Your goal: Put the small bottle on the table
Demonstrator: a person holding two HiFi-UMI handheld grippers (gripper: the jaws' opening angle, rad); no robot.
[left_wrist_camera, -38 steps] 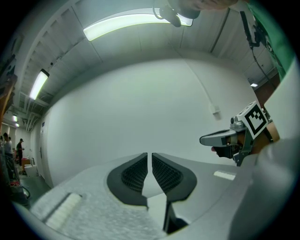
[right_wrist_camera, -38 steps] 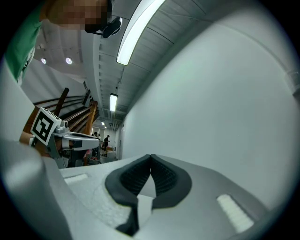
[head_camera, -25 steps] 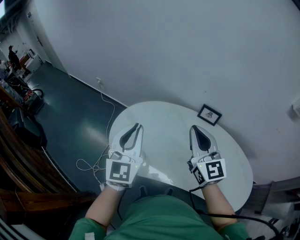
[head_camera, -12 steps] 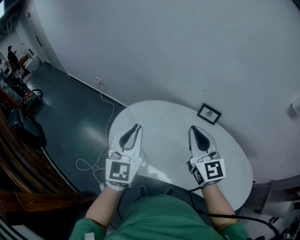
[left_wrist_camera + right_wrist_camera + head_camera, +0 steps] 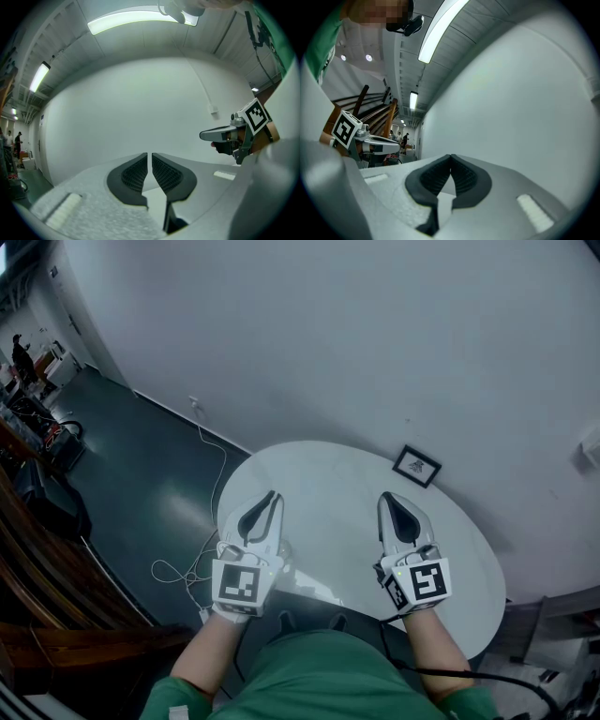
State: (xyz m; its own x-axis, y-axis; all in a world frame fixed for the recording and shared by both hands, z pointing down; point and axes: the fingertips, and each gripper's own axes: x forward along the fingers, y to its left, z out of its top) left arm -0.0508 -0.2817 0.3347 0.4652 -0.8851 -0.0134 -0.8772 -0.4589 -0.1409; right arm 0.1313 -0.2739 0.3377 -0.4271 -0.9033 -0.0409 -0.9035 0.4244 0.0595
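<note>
White round table point(image 5: 328, 474) noted against a pale wall, with a small framed picture point(image 5: 418, 468) at its far edge. Left gripper point(image 5: 272, 495) and right gripper point(image 5: 387, 500) held over the near side, claws pressed together, nothing pinched. Small bottle not visible in any view. Advise locating it first, spreading jaws before approach, gripping mid-body, setting down upright. Near rim hidden by torso.
</note>
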